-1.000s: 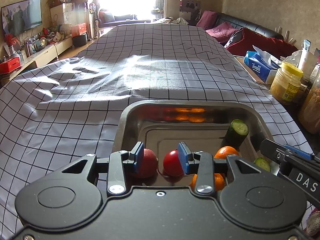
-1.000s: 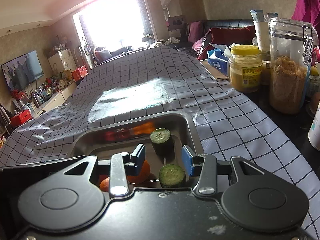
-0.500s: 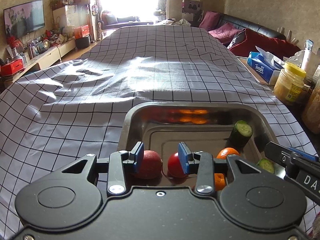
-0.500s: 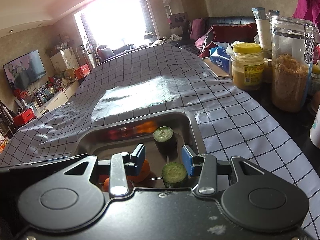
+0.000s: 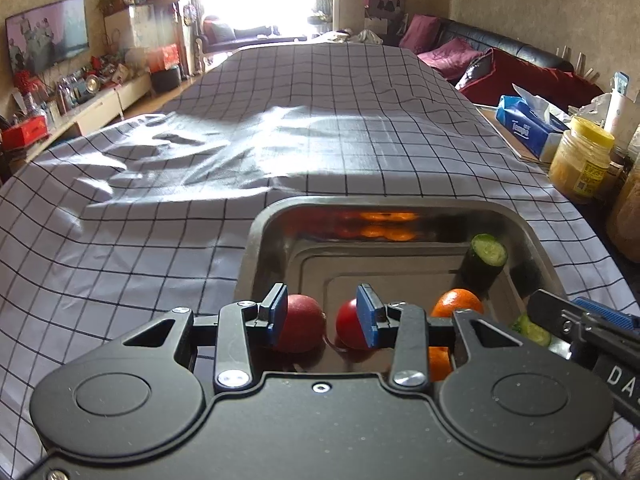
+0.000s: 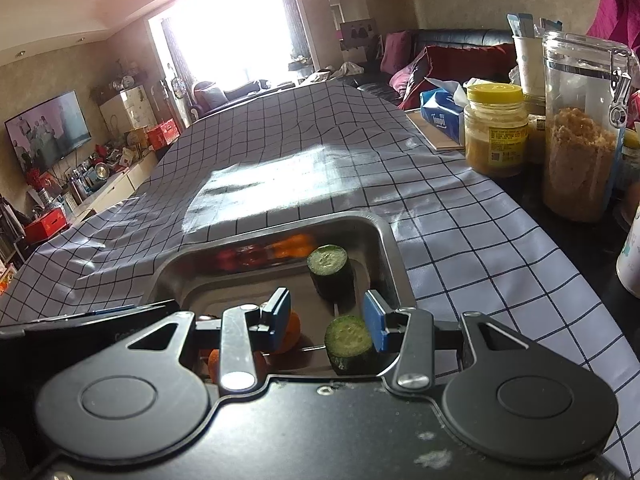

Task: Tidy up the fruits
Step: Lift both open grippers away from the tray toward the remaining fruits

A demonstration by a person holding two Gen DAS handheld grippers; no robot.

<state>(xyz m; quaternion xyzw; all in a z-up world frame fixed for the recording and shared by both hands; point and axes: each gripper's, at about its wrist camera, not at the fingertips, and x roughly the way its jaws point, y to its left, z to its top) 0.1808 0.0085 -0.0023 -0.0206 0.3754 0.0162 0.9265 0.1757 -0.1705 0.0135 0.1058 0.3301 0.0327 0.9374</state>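
Observation:
A steel tray [image 5: 256,236] on the checked tablecloth holds fruit and cucumber pieces. In the left wrist view a dull red fruit [image 5: 300,326] and a red tomato [image 5: 348,330] lie just beyond my open left gripper [image 5: 322,314], with an orange [image 5: 458,302] and a second orange [image 5: 439,362] to the right. An upright cucumber piece [image 5: 482,260] stands at the tray's far right, another cucumber piece [image 5: 530,330] near the right gripper's finger. In the right wrist view my open right gripper [image 6: 327,318] hovers over the tray [image 6: 394,264], near cucumber piece [image 6: 348,342], far one [image 6: 330,272], orange [image 6: 290,332].
Jars stand along the right table edge: a yellow-lidded jar [image 6: 496,132] and a tall glass jar [image 6: 582,128]. A blue tissue pack [image 5: 528,128] lies behind them. The checked tablecloth [image 5: 280,140] stretches far ahead. A white cup [image 6: 631,264] is at the right edge.
Both grippers have drawn slightly back and up from the tray. The fruit has not moved and both jaws stay open.

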